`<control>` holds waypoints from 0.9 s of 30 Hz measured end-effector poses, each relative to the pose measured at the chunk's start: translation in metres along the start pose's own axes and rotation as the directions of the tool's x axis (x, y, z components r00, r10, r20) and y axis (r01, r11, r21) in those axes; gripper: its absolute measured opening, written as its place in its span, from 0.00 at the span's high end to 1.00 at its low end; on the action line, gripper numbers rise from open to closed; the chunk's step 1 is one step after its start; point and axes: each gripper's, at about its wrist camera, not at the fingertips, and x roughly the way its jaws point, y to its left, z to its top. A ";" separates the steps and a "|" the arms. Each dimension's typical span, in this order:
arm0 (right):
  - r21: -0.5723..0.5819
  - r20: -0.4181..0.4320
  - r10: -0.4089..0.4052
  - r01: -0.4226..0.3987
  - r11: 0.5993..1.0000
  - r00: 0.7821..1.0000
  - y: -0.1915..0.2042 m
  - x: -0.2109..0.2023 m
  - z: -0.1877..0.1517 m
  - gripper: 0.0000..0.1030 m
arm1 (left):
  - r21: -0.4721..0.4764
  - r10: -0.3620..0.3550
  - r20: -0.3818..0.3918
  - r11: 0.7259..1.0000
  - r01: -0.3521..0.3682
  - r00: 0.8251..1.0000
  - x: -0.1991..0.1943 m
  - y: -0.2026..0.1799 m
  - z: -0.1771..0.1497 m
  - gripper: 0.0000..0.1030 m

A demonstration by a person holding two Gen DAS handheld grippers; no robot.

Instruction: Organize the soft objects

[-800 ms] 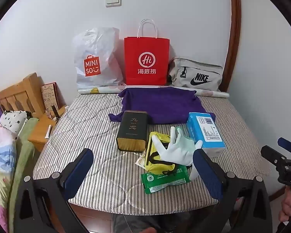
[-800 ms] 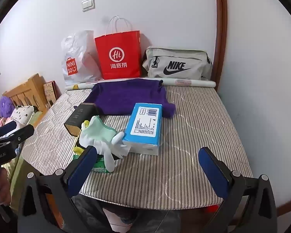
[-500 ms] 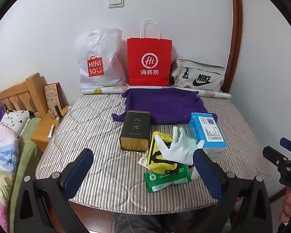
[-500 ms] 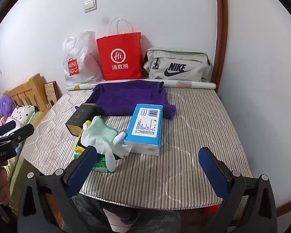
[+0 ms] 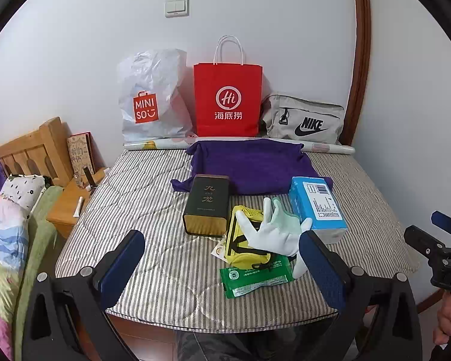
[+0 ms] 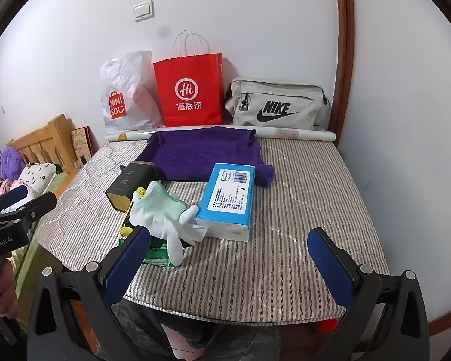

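Note:
A white-and-mint glove (image 5: 275, 233) lies on a yellow pouch (image 5: 243, 240) and a green packet (image 5: 255, 276) near the striped mattress's front edge. A blue tissue pack (image 5: 317, 207) lies to its right, a dark tin box (image 5: 207, 204) to its left, a purple cloth (image 5: 252, 162) behind. My left gripper (image 5: 222, 267) is open and empty, just in front of the glove. My right gripper (image 6: 230, 264) is open and empty, near the front edge; the glove (image 6: 165, 216) and the tissue pack (image 6: 228, 198) lie ahead of it.
A white Miniso bag (image 5: 151, 102), a red paper bag (image 5: 228, 99) and a grey Nike bag (image 5: 305, 120) stand against the back wall. A wooden nightstand (image 5: 66, 207) and a bed with bedding (image 5: 9, 228) are at the left. A wall (image 6: 406, 120) bounds the right side.
Both grippers have edged slightly forward and up toward the mattress. Nothing on the mattress has moved, and both grippers stay open.

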 end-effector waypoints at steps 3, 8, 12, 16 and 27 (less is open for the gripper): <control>-0.003 -0.001 0.003 -0.003 1.000 1.000 0.000 0.001 -0.001 0.00 | -0.001 0.000 0.001 1.000 0.000 1.000 0.000 0.000 -0.001 0.00; -0.003 -0.001 0.004 -0.004 1.000 1.000 0.002 0.002 -0.002 0.00 | 0.001 0.000 0.002 1.000 0.000 1.000 -0.001 -0.001 -0.001 0.00; -0.005 -0.002 0.004 -0.004 1.000 1.000 0.002 0.002 -0.003 0.00 | 0.002 0.000 0.004 1.000 0.000 1.000 -0.001 -0.001 -0.002 0.00; -0.006 -0.004 0.004 -0.004 1.000 1.000 0.002 0.003 -0.002 0.00 | 0.002 0.001 0.004 1.000 -0.001 1.000 -0.002 -0.002 -0.003 0.00; -0.007 -0.003 0.004 -0.004 1.000 1.000 0.002 0.003 -0.002 0.00 | 0.003 0.002 0.006 1.000 -0.002 1.000 -0.002 -0.003 -0.002 0.00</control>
